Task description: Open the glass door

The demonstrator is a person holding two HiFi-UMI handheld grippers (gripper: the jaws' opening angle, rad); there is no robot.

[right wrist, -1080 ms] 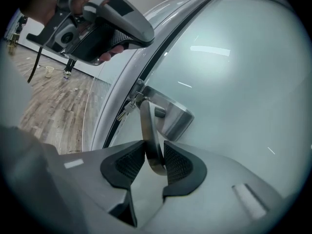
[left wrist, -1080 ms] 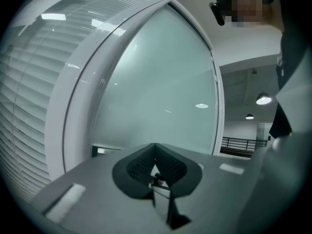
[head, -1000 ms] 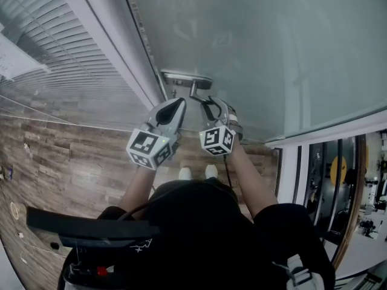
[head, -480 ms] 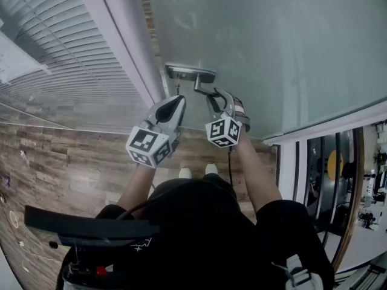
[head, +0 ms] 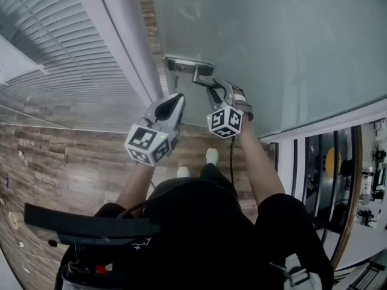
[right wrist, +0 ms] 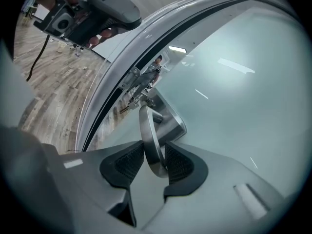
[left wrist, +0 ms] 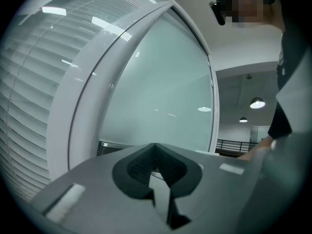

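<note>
Ahead, the frosted glass door (head: 272, 47) filled most of the head view. It stood beside a white frame (head: 124, 53), with slatted blinds (head: 54, 59) past that and a wooden floor (head: 66, 156) below. The left gripper (head: 175, 101) hung just short of the door, its jaws together with nothing between them. The right gripper (head: 214, 92) reached the metal handle (head: 202, 77), which was fixed near the door's edge by the frame. Its jaws had just been opening and stood wide around the lever, which lay against one pad and clear of the other.
</note>
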